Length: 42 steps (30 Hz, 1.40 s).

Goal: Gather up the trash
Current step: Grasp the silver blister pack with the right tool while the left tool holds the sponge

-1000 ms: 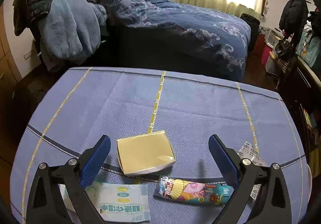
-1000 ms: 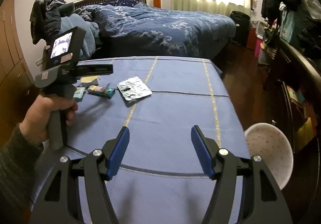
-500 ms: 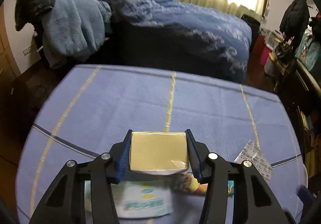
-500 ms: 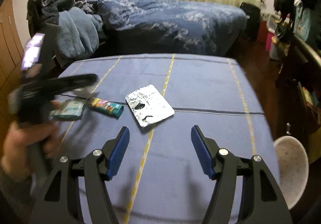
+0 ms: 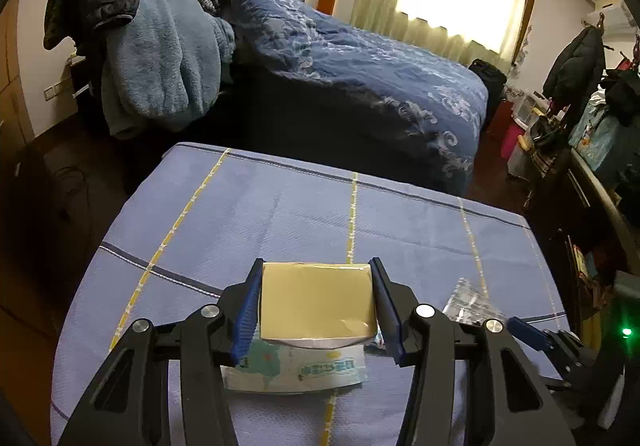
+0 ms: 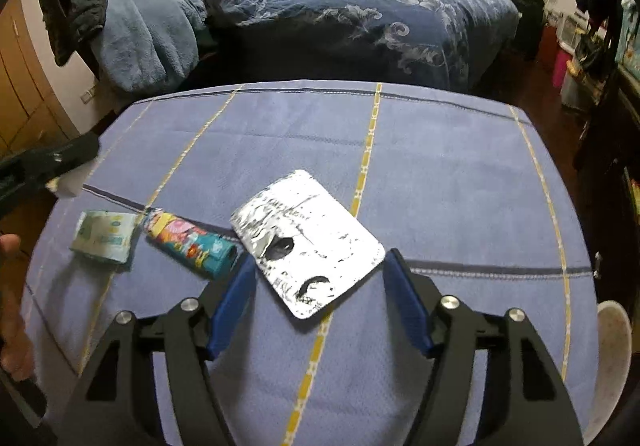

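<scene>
Pinching the tan packet (image 5: 316,300) between the blue pads of the left gripper (image 5: 316,302), both pads pressing flat against its two sides and carrying it clear of the blue tablecloth (image 5: 280,214); having just been closing onto it. Showing a silvery lower edge on the packet, hanging above the pale green tissue pack (image 5: 296,370) lying flat on the cloth directly beneath. Lying just right of the left gripper, a crinkled foil piece (image 5: 472,302), partly hidden behind the black finger arm. Holding the right gripper (image 6: 320,302) with fingers spread apart and gripping nothing, hovering low over the silver foil wrapper (image 6: 308,242), the near corner of that wrapper sitting between the two blue pads without touching either. Resting left of the foil wrapper, a colourful printed wrapper (image 6: 190,242), its end close beside the left-hand pad, and further left the tissue pack again, near the cloth's edge. Peeking in at the lower right of the right wrist view, a white speckled bin (image 6: 608,362) standing beside the table. Filling the background, a bed with a dark blue quilt (image 6: 352,2).
</scene>
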### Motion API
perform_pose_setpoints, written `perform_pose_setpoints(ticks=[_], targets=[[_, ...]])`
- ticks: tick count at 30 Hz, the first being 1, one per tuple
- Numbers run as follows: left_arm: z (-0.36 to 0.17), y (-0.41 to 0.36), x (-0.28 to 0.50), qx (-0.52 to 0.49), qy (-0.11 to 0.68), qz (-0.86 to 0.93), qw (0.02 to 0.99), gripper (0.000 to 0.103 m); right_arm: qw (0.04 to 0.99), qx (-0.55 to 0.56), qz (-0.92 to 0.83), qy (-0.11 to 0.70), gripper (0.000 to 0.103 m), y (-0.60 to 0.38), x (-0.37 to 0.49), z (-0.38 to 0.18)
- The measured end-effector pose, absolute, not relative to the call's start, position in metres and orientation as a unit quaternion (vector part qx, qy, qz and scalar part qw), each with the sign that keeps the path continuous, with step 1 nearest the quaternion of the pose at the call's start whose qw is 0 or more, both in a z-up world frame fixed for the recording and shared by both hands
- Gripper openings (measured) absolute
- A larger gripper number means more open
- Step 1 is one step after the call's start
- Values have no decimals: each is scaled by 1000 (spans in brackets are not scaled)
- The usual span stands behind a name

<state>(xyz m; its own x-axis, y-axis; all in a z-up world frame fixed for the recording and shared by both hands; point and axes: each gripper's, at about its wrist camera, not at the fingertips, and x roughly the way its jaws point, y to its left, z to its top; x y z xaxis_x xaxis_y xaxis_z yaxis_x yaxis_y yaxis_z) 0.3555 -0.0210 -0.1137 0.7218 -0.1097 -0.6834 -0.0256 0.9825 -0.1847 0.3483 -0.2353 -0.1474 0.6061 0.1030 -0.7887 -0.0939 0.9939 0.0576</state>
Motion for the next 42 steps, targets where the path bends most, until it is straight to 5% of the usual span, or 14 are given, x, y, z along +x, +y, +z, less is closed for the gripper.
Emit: perform_pose_setpoints(ticks=[5, 8, 12, 15, 28, 35, 39, 42], targets=[[-114, -20, 354, -94, 372, -25, 923, 51, 898, -10, 51, 437, 22, -231, 351, -147], [-115, -18, 353, -96, 373, -23, 922, 51, 897, -8, 48, 439, 6, -231, 350, -146], [-115, -15, 350, -103, 374, -23, 921, 52, 899, -1, 51, 434, 8, -233, 344, -144], [-114, -15, 348, -105, 371, -24, 922, 52, 905, -2, 53, 422, 64, -235, 350, -139], [-115, -18, 348, -104, 375, -34, 920, 52, 903, -14, 56, 426, 85, -218, 408, -145], [-117, -19, 348, -106, 376, -35, 920, 52, 897, -29, 51, 438, 83, -212, 411, -152], [-117, -19, 349, -107, 377, -34, 920, 52, 899, -31, 47, 435, 54, -214, 407, -149], [-119, -19, 347, -109, 377, -33, 919, 52, 900, -45, 52, 431, 42, -210, 401, -146]])
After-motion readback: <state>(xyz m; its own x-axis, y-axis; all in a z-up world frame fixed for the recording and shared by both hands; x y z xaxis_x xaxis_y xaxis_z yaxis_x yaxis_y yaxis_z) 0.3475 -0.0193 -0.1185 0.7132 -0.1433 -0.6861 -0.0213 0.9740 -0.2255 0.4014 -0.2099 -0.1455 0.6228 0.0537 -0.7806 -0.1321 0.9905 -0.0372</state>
